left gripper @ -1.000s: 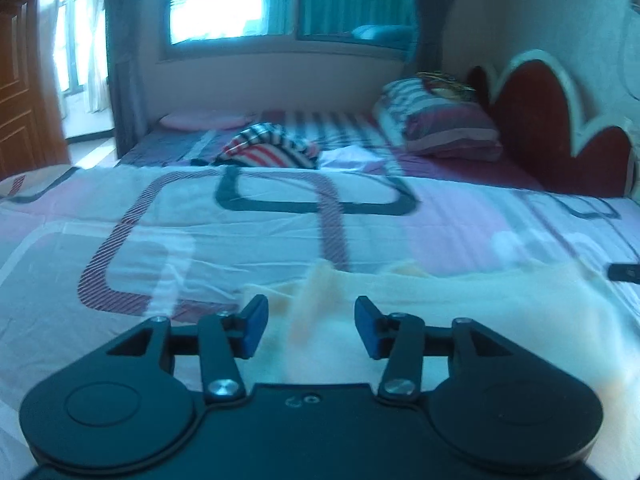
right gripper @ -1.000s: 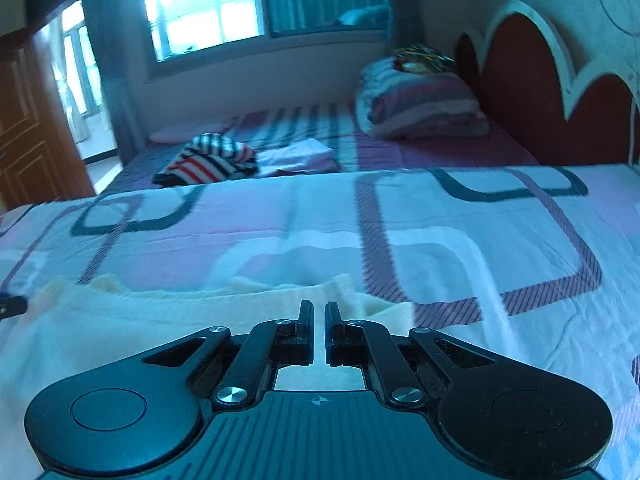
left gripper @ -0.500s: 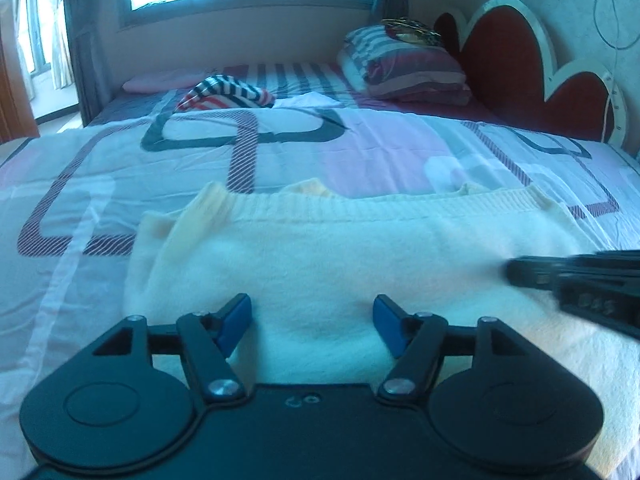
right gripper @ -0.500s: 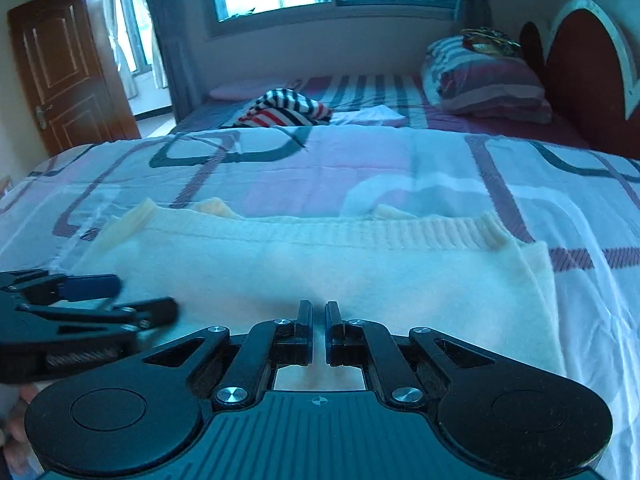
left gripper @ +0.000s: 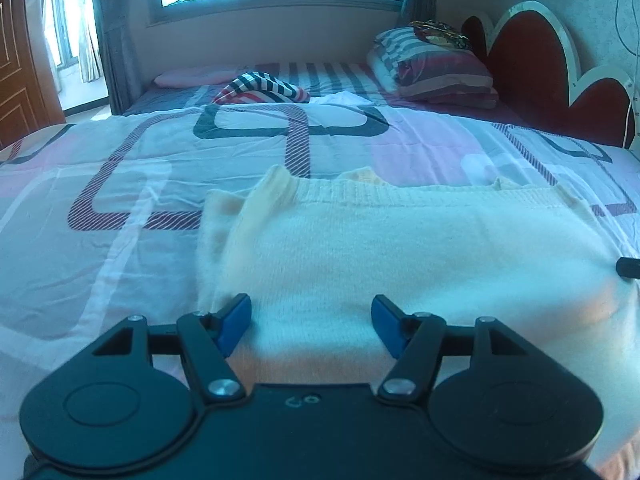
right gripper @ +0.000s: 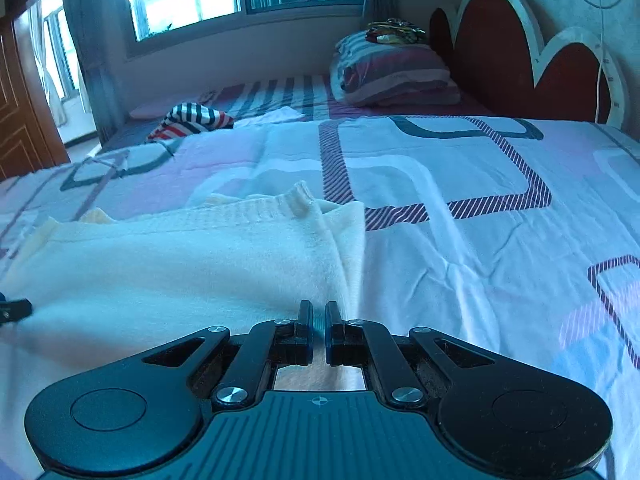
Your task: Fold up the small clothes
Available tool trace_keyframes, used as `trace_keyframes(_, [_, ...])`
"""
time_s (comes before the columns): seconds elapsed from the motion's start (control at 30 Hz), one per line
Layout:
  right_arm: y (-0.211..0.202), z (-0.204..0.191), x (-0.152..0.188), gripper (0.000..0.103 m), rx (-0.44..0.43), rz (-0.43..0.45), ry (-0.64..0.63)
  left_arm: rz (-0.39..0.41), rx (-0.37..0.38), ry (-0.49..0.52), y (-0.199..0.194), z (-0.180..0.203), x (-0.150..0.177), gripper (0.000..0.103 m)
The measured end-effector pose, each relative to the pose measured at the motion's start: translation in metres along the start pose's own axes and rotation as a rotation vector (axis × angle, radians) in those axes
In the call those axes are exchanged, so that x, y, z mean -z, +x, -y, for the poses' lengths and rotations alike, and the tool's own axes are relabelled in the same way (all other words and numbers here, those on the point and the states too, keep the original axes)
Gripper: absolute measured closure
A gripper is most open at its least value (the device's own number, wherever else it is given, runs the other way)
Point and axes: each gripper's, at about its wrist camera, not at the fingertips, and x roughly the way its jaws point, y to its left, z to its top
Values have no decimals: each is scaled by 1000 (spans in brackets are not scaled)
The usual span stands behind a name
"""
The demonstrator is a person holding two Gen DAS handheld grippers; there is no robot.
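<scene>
Since a second ago the cream sweater (left gripper: 400, 256) lies spread flat on the bed (left gripper: 120, 184), and the left gripper (left gripper: 311, 326) has just opened its jaws over the near hem, nothing pinched. The right gripper (right gripper: 318, 330) keeps its jaws pressed together at the sweater's 3 o'clock edge; bare quilt runs wide toward 12 and 3 o'clock.

cream knit sweater (left gripper: 400, 248) | flat on bedspread | ribbed hem far | apparently folded
</scene>
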Motion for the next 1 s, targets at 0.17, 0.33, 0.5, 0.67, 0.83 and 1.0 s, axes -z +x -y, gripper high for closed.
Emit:
trace_keyframes(0.17, [-21,-30,8,99,-95,14,-10,3,45,-5,-18,12,8,38])
trace_keyframes(0.33, [-28,-72,24,93,-197,-16,-38,-22,57,22,-21,27,27,36])
trace_keyframes(0.5, [-28,-93,46,57,-193,-25,-76,-24,36,18,-25,23,42,35])
trace_keyframes(0.67, [-31,-68,62,57,-114,-31,-102,-29,25,20,-34,9,54,33])
trace_keyframes(0.83, [-48,-26,75,57,-18,-31,-84,-25,8,10,-46,-4,66,32])
trace_keyframes(1.0, [-62,-1,87,57,42,-40,-19,-33,-21,5,-60,-3,75,33])
